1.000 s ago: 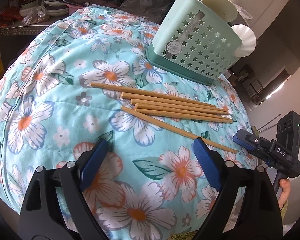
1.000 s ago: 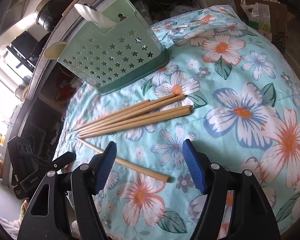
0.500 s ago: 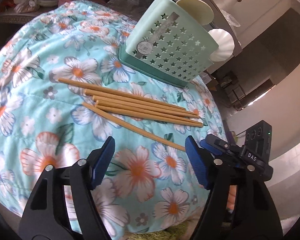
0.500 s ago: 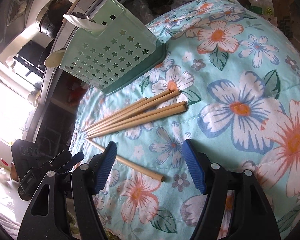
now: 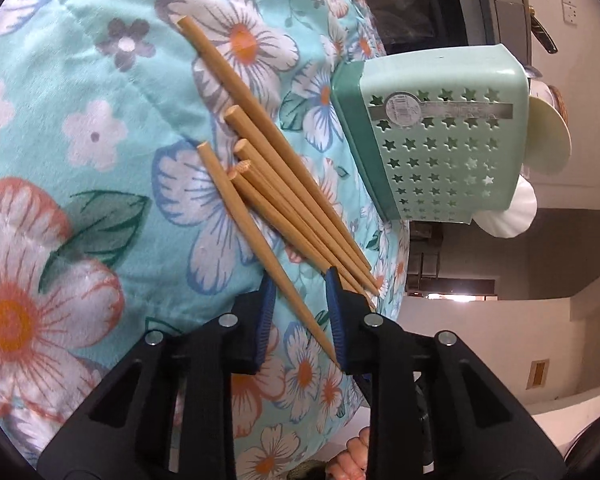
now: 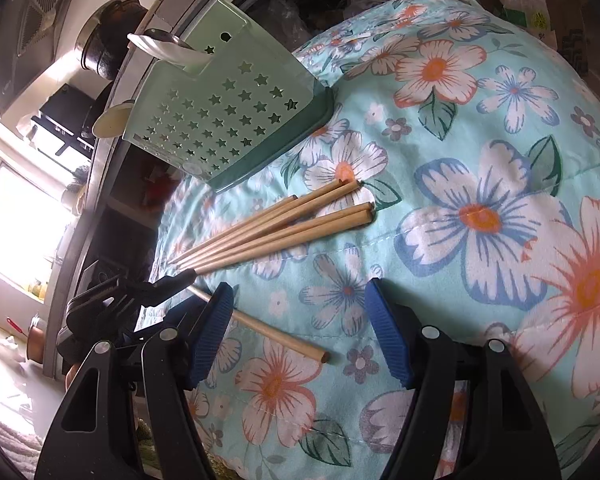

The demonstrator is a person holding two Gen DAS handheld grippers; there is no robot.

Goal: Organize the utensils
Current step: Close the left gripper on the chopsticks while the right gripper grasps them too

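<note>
floral cloth [image 5: 80, 128], turquoise with large white and orange flowers, covers the rounded padded surface under all items. mint green utensil holder [image 5: 440, 140] with star-shaped cut-outs and a darker green base stands on the cloth near its far edge; pale spoon-like utensils [image 5: 550, 142] stick out of its top. in the right wrist view the same holder [image 6: 220, 112] sits beyond the sticks, close to them without touching.

right gripper [image 6: 300, 332] hovers over the cloth, jaws well apart, nothing between the blue pads. left gripper [image 5: 300, 316] points down at the near edge of the cloth; its jaws have just been closing and now stand narrow, either side of the thin end of the single chopstick [image 5: 256, 240]. the stick runs diagonally across the gap, meeting the left pad at its tip and the right pad lower down; a firm clamp cannot be confirmed.

bundle of five chopsticks [image 5: 284, 184] lies side by side on the cloth, between the holder and the single stick, tips converging towards the left gripper. the single chopstick crosses beside the bundle, its thick end resting on the cloth [image 6: 320, 356] in front of the right gripper.
</note>
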